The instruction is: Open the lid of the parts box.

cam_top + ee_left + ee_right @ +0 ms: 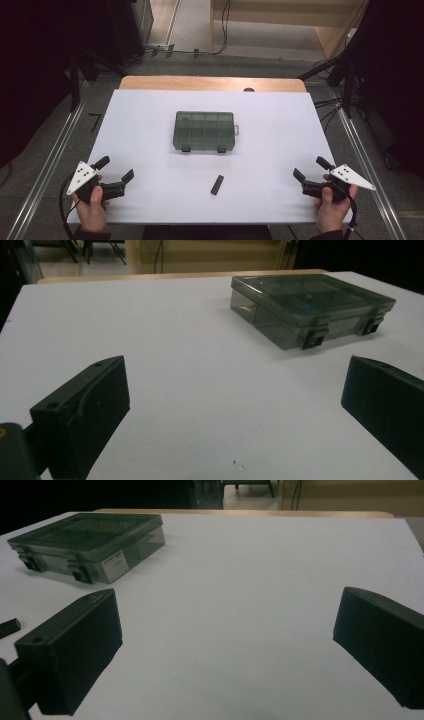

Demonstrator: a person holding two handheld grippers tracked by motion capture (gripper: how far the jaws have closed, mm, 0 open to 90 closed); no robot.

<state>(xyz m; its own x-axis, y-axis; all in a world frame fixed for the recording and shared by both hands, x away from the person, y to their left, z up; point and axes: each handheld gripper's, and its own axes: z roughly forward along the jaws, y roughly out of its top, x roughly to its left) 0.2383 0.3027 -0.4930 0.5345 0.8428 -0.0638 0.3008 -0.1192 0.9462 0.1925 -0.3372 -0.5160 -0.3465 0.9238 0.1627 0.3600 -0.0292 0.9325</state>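
A smoky grey, see-through compartment box (204, 131) lies shut in the middle of the white table (145, 115), its two black latches facing me. A small black bar (217, 184) lies nearer me, just right of centre. My left gripper (115, 169) rests at the front left, jaws wide open and empty. My right gripper (311, 169) mirrors it at the front right, open and empty. The left gripper view looks past its open gripper (235, 380) to the box (310, 307). In the right gripper view, beyond the open gripper (225, 615), are the box (87, 542) and the bar's end (9, 626).
The white sheet covers a wooden tabletop (210, 83) whose far edge shows. Metal rails (47, 165) run along both sides of the table. Cables and dark stands (345, 75) crowd the floor beyond.
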